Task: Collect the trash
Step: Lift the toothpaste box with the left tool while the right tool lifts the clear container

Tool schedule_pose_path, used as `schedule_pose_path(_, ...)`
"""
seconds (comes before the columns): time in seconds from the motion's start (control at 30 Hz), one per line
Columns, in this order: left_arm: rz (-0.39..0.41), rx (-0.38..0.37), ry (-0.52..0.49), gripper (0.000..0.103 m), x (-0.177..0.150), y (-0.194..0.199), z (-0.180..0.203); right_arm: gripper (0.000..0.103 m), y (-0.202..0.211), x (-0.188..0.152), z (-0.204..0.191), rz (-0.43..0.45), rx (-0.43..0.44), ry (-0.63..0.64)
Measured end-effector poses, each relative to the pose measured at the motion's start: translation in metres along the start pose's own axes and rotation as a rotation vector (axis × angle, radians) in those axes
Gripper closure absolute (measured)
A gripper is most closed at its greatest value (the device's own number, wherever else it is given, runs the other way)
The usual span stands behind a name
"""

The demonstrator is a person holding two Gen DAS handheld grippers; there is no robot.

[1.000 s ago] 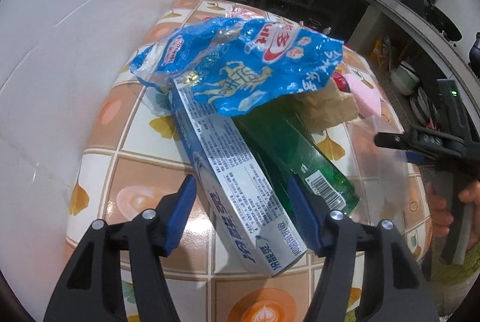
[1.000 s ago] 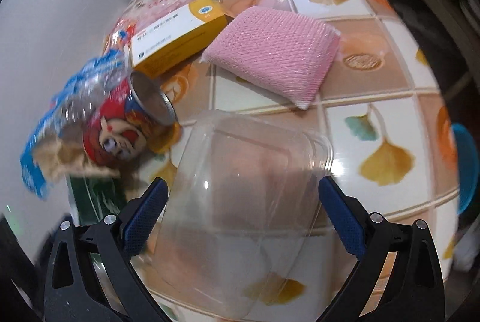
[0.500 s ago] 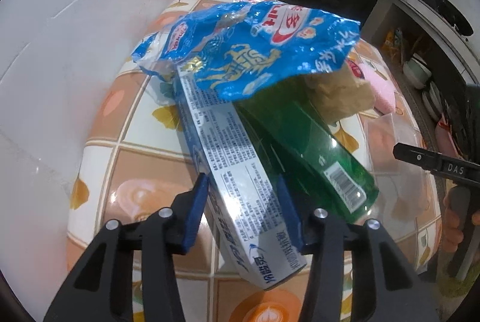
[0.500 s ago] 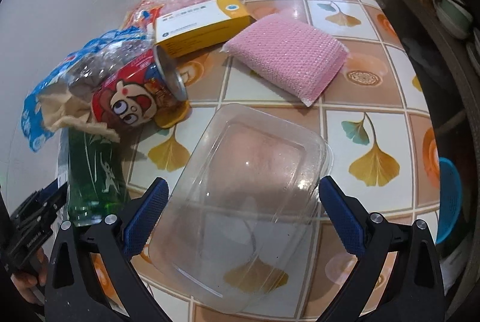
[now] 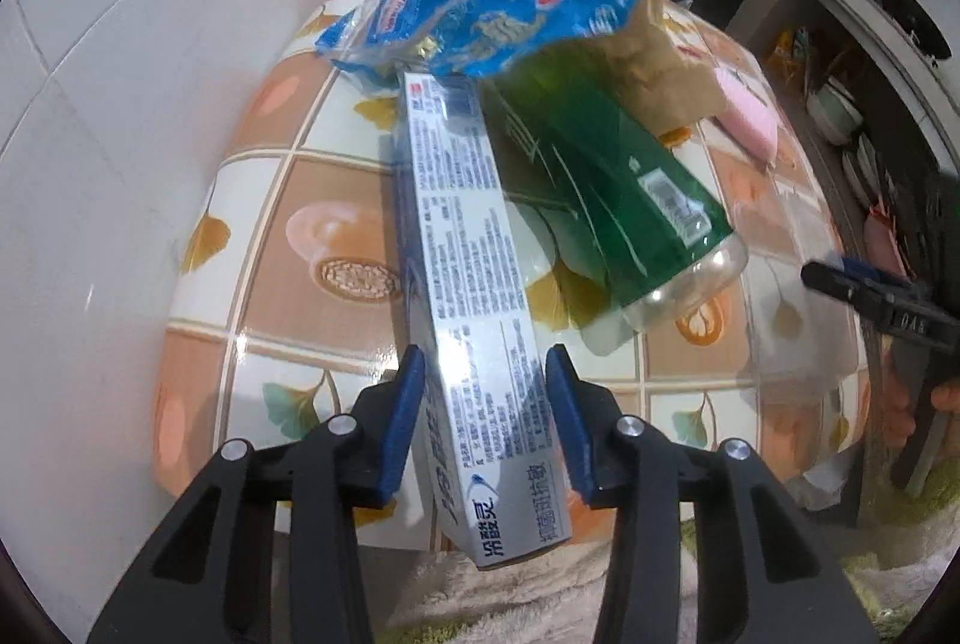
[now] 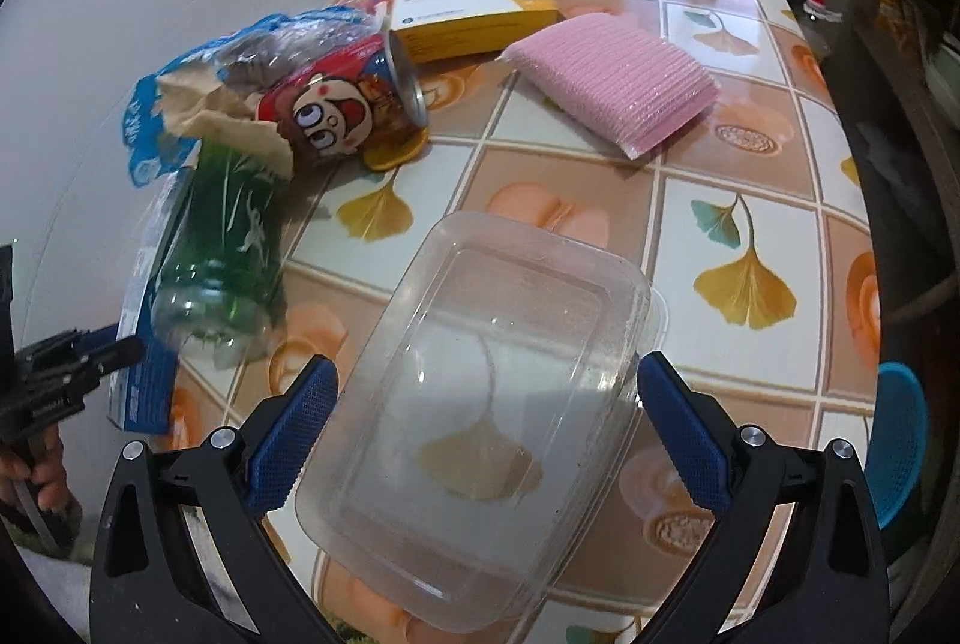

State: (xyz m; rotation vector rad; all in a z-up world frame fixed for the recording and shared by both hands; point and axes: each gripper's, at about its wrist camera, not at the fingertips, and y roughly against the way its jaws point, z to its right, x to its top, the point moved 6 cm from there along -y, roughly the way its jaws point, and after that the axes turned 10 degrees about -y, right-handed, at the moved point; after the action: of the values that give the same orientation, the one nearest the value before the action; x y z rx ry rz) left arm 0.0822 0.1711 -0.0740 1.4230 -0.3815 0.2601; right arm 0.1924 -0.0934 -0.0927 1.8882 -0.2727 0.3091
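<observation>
Closing left gripper (image 5: 485, 407) on toothpaste box (image 5: 465, 248) — our jaws just narrowed, pads at its sides, near end overhanging table (image 5: 264, 236) edge. Right gripper (image 6: 486, 425) wide open around clear plastic container (image 6: 480, 404), not gripping. Risk: box drags blue wrapper (image 5: 486, 8) and green bottle (image 5: 606, 176) — bottle rolls off.

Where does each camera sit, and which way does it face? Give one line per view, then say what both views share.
Left wrist: on the left tongs, looking down along them at the toothpaste box between the pads; their jaws have just been closing.
Right wrist: on the right tongs, looking down at the clear plastic container between open jaws.
Shared: the green bottle, blue wrapper, pink sponge, tiled table; each shows the other tongs.
</observation>
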Motion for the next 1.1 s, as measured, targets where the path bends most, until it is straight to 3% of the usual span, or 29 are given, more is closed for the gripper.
schedule_pose_path(0.1,0.01,0.017,0.015,0.055,0.009,-0.005,-0.003,0.008,-0.001,0.003,0.0,0.003,0.011,-0.065)
schedule_pose_path(0.23,0.005,0.039,0.006,0.055,0.024,-0.015,-0.005,0.008,-0.002,0.004,-0.001,0.022,-0.018,-0.112)
schedule_pose_path(0.53,-0.014,0.063,-0.004,0.055,0.03,-0.032,-0.007,0.008,-0.01,-0.011,-0.012,0.058,-0.155,-0.061)
schedule_pose_path(1.1,0.0,0.073,0.001,0.061,0.025,-0.037,-0.012,0.008,-0.011,-0.042,-0.013,0.033,-0.215,-0.018)
